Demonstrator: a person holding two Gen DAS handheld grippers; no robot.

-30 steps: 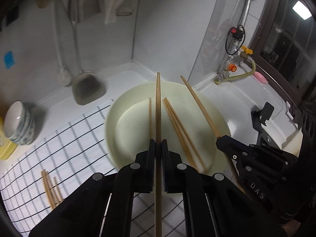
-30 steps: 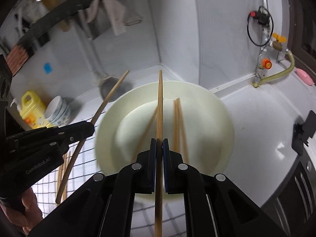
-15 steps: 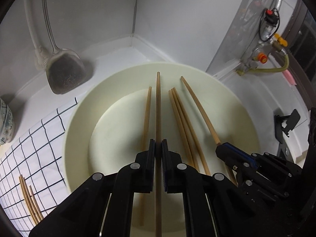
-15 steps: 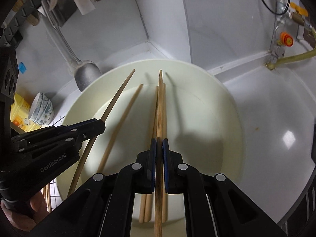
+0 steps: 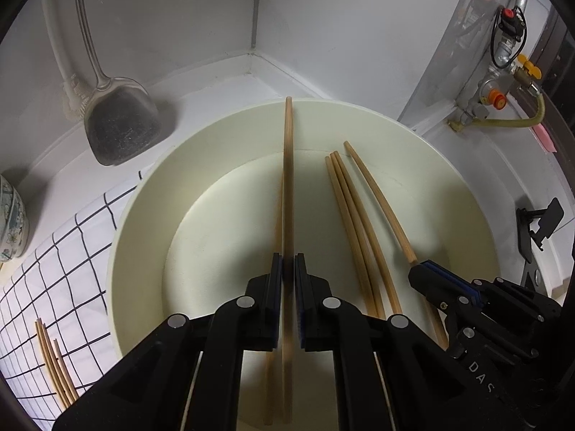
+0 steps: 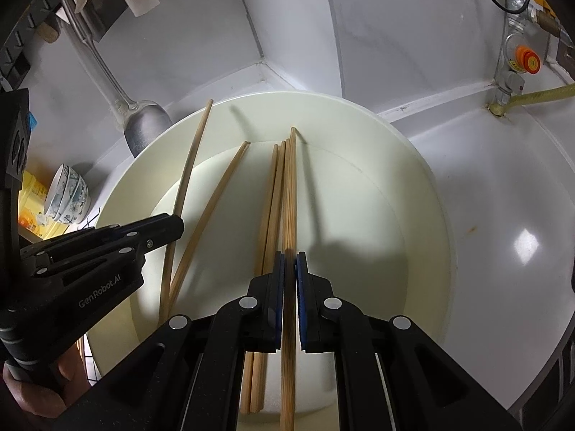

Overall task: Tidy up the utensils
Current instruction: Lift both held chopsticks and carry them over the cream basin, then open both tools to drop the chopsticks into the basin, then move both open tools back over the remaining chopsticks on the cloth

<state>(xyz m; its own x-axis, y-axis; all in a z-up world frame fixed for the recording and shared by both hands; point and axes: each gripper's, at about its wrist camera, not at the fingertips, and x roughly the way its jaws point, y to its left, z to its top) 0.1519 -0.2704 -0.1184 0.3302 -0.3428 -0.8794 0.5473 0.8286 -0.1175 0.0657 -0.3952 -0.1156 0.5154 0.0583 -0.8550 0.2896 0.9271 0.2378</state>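
In the left wrist view, the left gripper (image 5: 287, 269) has its black jaws parting, a narrow gap showing on either side of the wooden chopstick (image 5: 288, 179) that runs between them; the stick looks blurred and its far tip reaches the back rim of the cream basin (image 5: 143, 215). The basin is round, smooth and matte, with a flat floor. A pair of chopsticks (image 5: 350, 215) lies on that floor to the right, and beside them a single stick (image 5: 381, 201) ends in the blue-padded tip of the right gripper (image 5: 424, 269). More loose chopsticks (image 5: 54, 370) rest on the checked cloth (image 5: 54, 269) (white with thin dark lines) outside the basin.

In the right wrist view, the right gripper (image 6: 290, 262) is clamped tight on its round, pale-grained stick (image 6: 291, 186), which lies close alongside the pair (image 6: 273, 197) over the basin (image 6: 413, 179) floor. A metal spatula (image 6: 143, 125) hangs behind.
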